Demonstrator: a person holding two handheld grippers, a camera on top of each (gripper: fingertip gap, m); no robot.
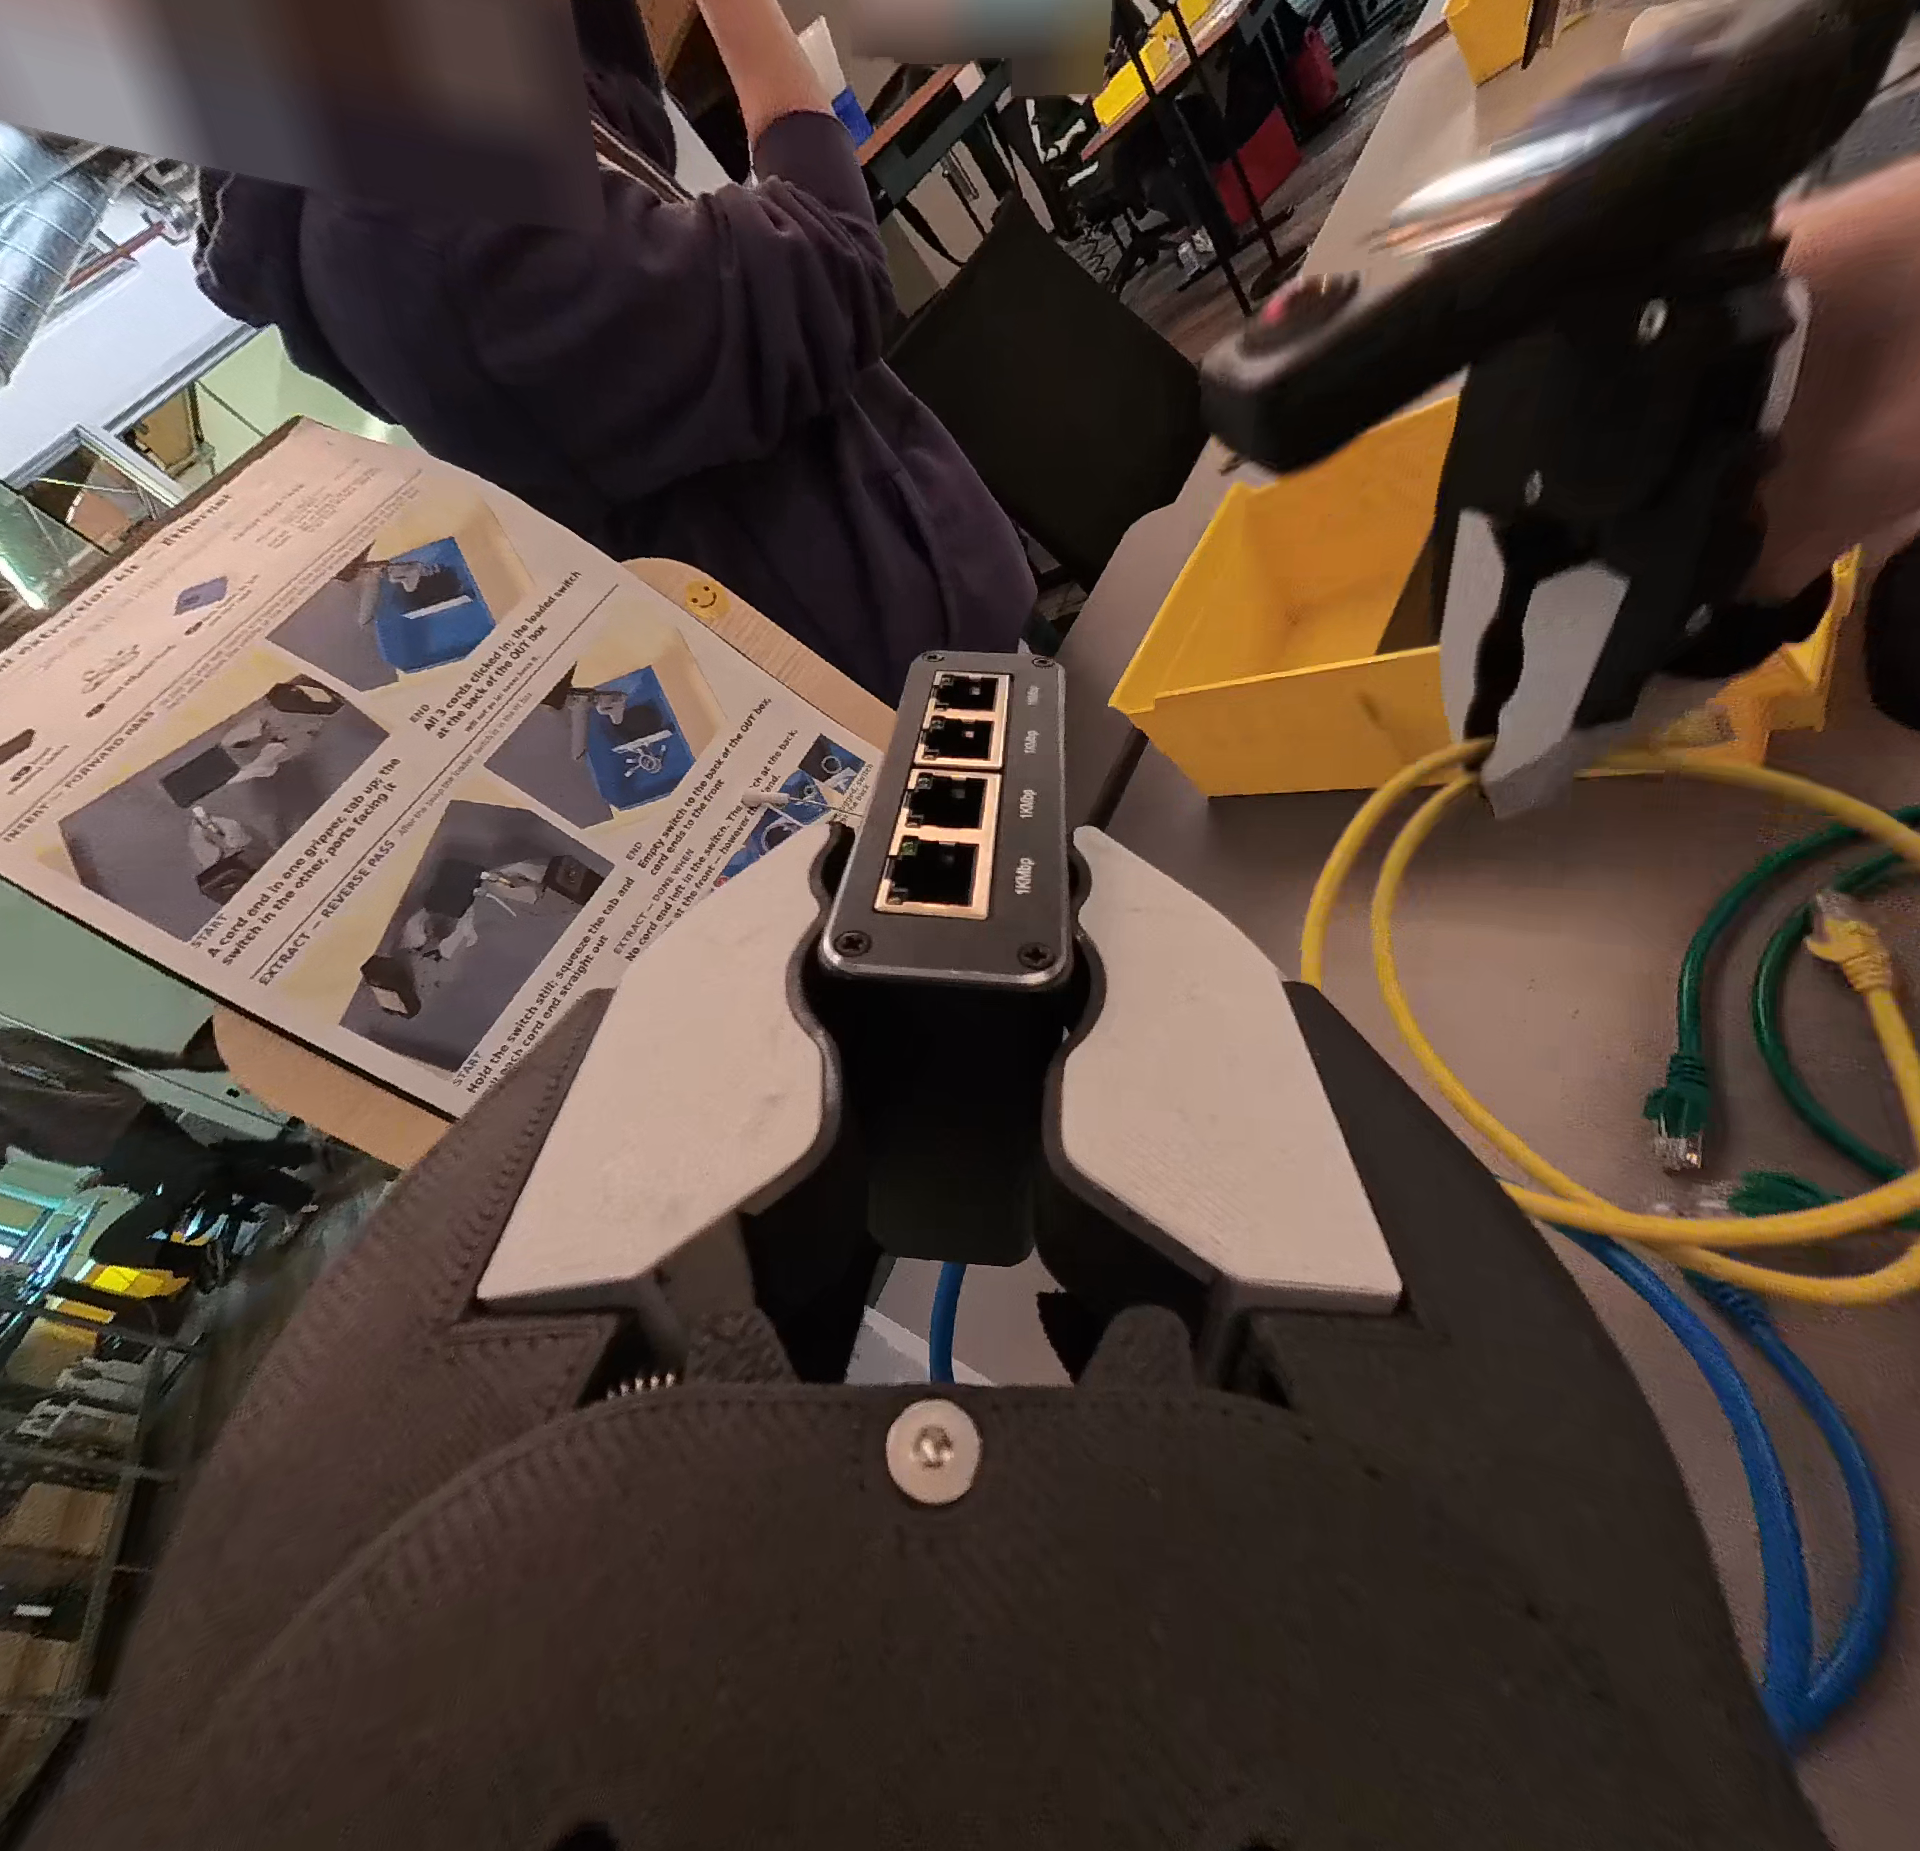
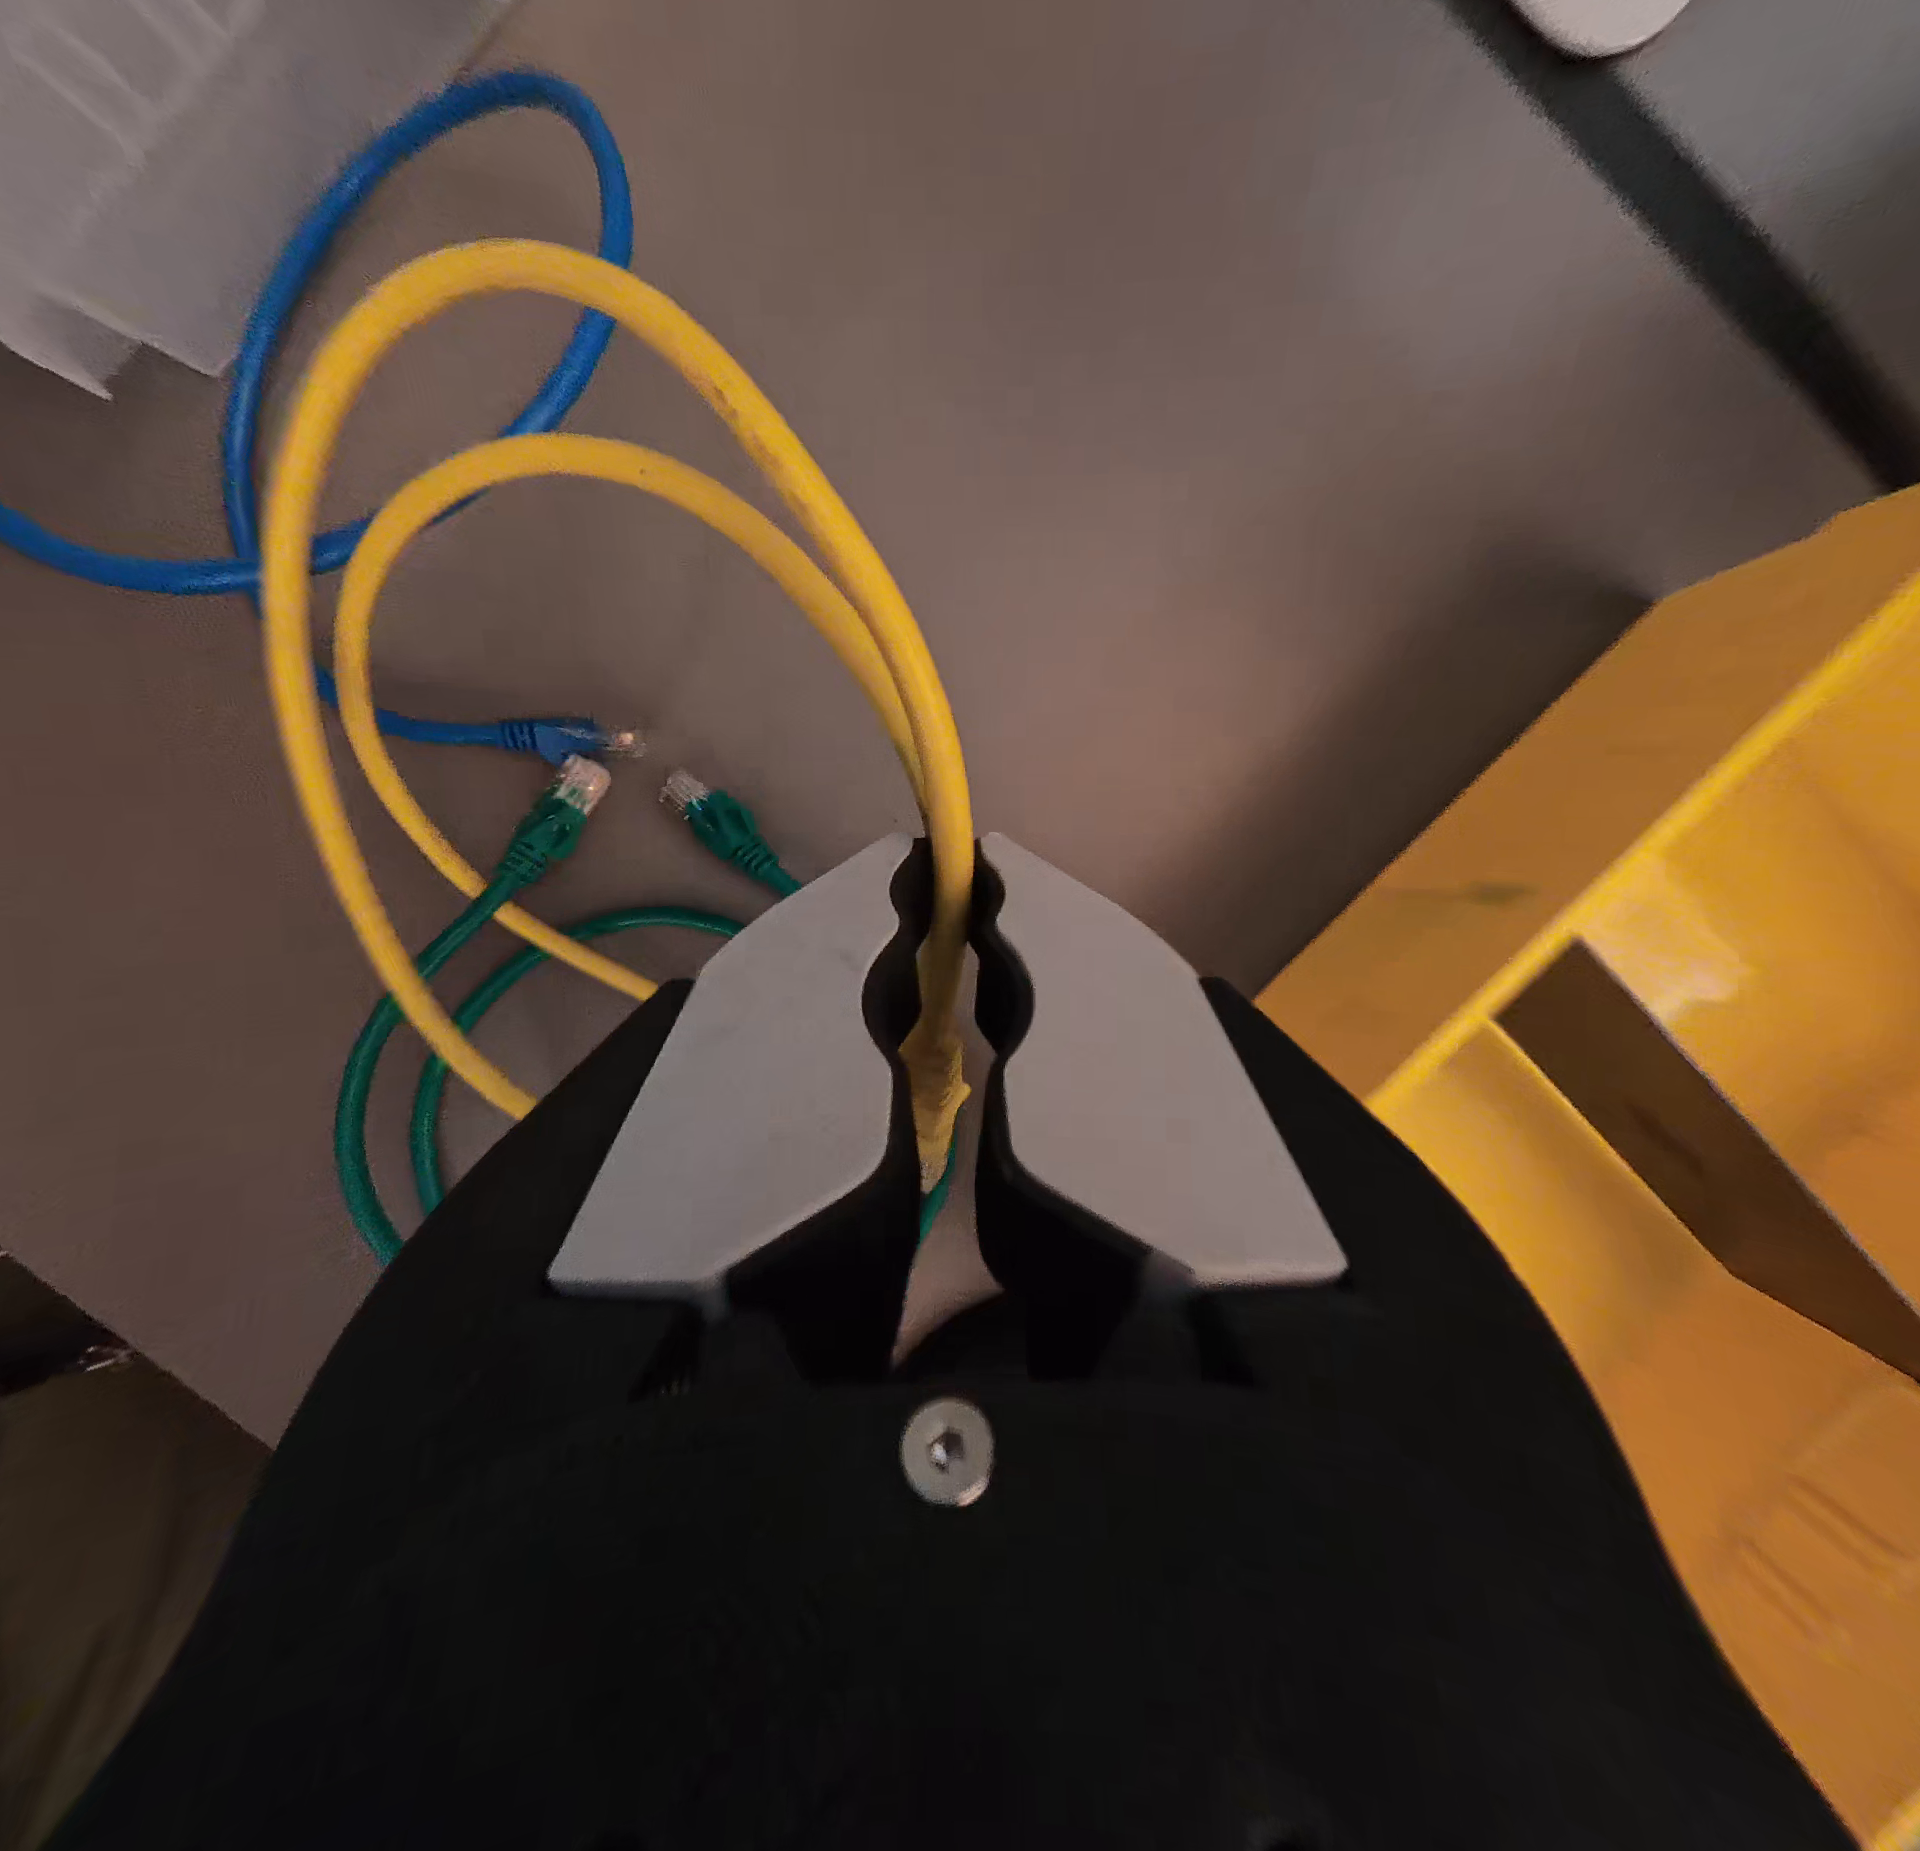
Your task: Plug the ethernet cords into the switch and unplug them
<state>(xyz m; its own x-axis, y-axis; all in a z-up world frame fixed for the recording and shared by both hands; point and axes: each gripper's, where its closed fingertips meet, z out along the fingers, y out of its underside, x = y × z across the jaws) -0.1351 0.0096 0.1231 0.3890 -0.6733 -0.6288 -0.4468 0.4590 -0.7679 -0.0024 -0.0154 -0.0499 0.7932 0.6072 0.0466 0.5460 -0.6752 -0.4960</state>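
The left gripper [image 1: 948, 871] clamps the black switch [image 1: 951, 825] at frame centre, its four ports empty. At the upper right, the right gripper [image 1: 1496, 762] pinches the yellow cord [image 2: 940, 970] near one end, its loops hanging over the table [image 2: 1195, 451] beside green cord [image 2: 540, 835] and blue cord [image 2: 416, 180].

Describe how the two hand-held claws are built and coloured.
Both match. The left claw has a ribbed, matte black printed body, a silver hex-socket screw at its centre, and two pale grey, flat, pointed fingers with wavy black inner edges. The right claw shows the same black shell, silver screw and grey fingers.
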